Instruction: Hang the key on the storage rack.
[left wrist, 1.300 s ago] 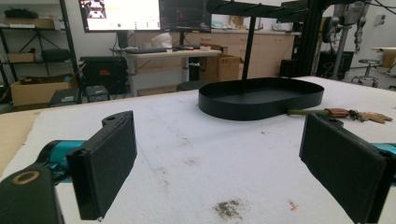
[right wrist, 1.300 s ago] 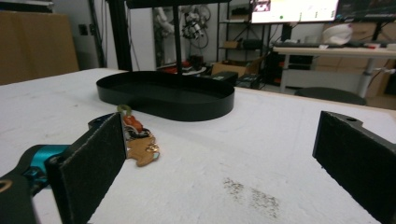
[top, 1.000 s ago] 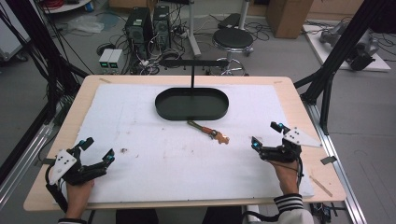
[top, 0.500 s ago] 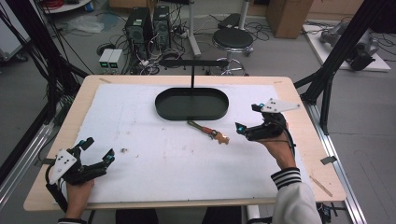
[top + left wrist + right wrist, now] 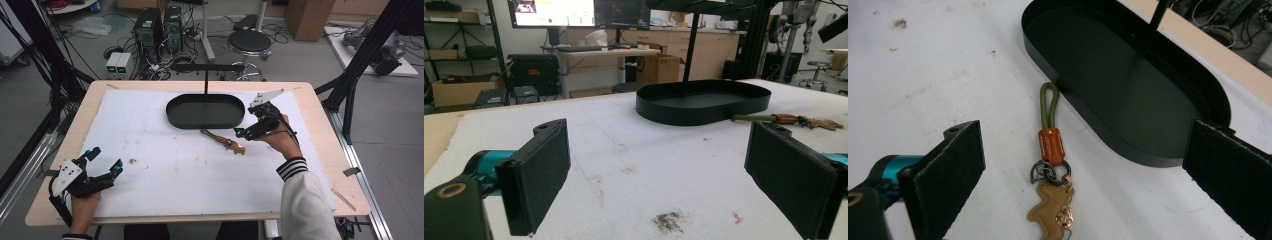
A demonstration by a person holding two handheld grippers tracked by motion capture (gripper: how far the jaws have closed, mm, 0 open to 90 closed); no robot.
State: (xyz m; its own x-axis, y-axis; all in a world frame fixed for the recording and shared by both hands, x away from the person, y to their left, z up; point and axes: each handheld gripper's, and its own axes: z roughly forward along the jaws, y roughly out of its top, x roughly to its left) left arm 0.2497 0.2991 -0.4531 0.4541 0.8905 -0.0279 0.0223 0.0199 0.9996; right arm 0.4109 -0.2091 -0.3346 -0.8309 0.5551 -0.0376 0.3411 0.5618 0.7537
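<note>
A keychain (image 5: 224, 141) with an olive cord loop, an orange tag, metal rings and a tan charm lies on the white mat just in front of a black oval tray (image 5: 172, 112). My right gripper (image 5: 247, 131) hovers open just right of the keychain, tilted down toward it. In the right gripper view the keychain (image 5: 1050, 165) lies between the spread jaws of the right gripper (image 5: 1093, 170), beside the tray's wall (image 5: 1148, 155). My left gripper (image 5: 106, 160) rests open near the table's front left corner, holding nothing. In the left gripper view the left gripper (image 5: 664, 175) faces the distant tray (image 5: 694, 112) and keychain (image 5: 789, 120).
A thin black post (image 5: 205, 82) with a crossbar rises from the tray's back. A dark smudge (image 5: 132, 161) marks the white mat (image 5: 175, 180). Bare wooden table edge (image 5: 325, 150) runs around the mat. Computers and a stool (image 5: 249, 42) stand on the floor beyond.
My right gripper has moved forward and to the left, from the table's front right to just beside the keychain near the tray. The left gripper has stayed put.
</note>
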